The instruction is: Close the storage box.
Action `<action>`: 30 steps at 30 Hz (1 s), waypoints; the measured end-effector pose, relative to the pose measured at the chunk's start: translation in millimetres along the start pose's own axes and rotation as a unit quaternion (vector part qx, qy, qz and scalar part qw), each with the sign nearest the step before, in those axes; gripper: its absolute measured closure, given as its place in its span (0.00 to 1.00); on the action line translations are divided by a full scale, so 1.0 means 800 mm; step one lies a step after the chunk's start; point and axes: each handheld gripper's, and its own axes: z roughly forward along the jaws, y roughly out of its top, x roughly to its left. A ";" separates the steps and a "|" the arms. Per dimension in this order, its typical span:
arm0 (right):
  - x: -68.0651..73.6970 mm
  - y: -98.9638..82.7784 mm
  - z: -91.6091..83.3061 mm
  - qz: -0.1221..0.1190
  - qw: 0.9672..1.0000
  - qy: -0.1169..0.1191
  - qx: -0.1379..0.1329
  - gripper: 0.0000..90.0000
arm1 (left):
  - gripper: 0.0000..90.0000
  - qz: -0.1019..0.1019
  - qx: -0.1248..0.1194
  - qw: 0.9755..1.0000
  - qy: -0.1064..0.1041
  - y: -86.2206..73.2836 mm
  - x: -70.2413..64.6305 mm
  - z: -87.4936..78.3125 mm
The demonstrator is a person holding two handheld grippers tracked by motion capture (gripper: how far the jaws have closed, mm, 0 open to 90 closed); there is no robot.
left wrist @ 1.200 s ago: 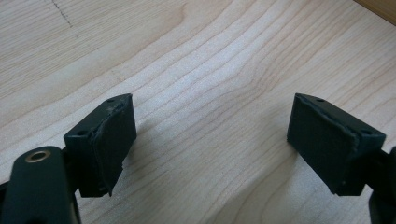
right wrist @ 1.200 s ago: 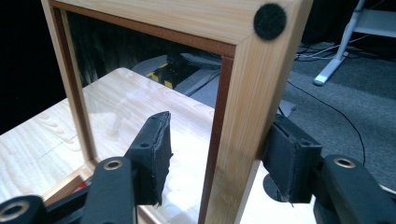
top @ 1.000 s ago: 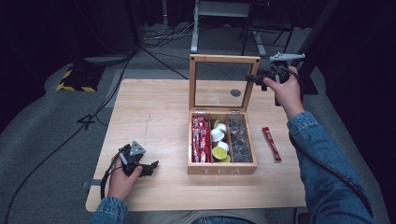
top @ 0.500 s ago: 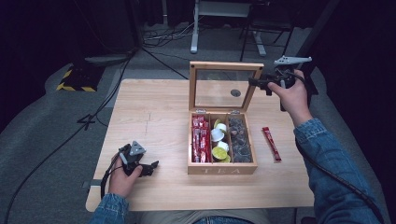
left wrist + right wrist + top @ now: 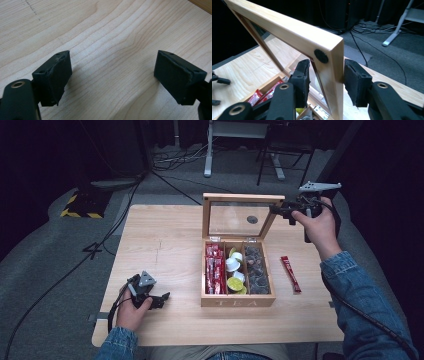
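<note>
A wooden tea box (image 5: 238, 302) stands at mid-table with its glass-paned lid (image 5: 242, 198) raised. It holds red sachets (image 5: 214, 270), round capsules (image 5: 233, 265) and dark pods (image 5: 256, 267) in three compartments. My right gripper (image 5: 276, 210) reaches the lid's right edge. In the right gripper view its jaws (image 5: 327, 75) straddle the lid frame (image 5: 287, 27). One pad (image 5: 355, 80) lies against the frame's back and the other pad (image 5: 303, 75) stands a narrow gap off the front. My left gripper (image 5: 163, 300) rests open near the table's front left, its jaws wide over bare wood (image 5: 112, 75).
A single red sachet (image 5: 290, 274) lies on the table (image 5: 165, 245) right of the box. Cables and a stand's legs (image 5: 210, 165) cross the dark floor beyond the far edge. Bare wood stretches between the left hand and the box.
The lid's top edge has come down and toward me. My right gripper moved right and down along with it. The left gripper has stayed put.
</note>
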 end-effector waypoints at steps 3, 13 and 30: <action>0.003 -0.002 -0.006 -0.004 1.000 0.002 -0.002 0.63 | 0.17 0.000 0.000 1.000 0.000 0.000 0.000 0.000; 0.022 -0.016 -0.028 -0.015 1.000 0.015 0.006 0.63 | 0.17 0.001 0.000 1.000 0.000 0.000 0.000 0.000; 0.056 -0.060 -0.052 -0.042 0.998 0.030 0.029 0.57 | 0.17 -0.001 0.000 1.000 0.000 0.000 0.000 0.000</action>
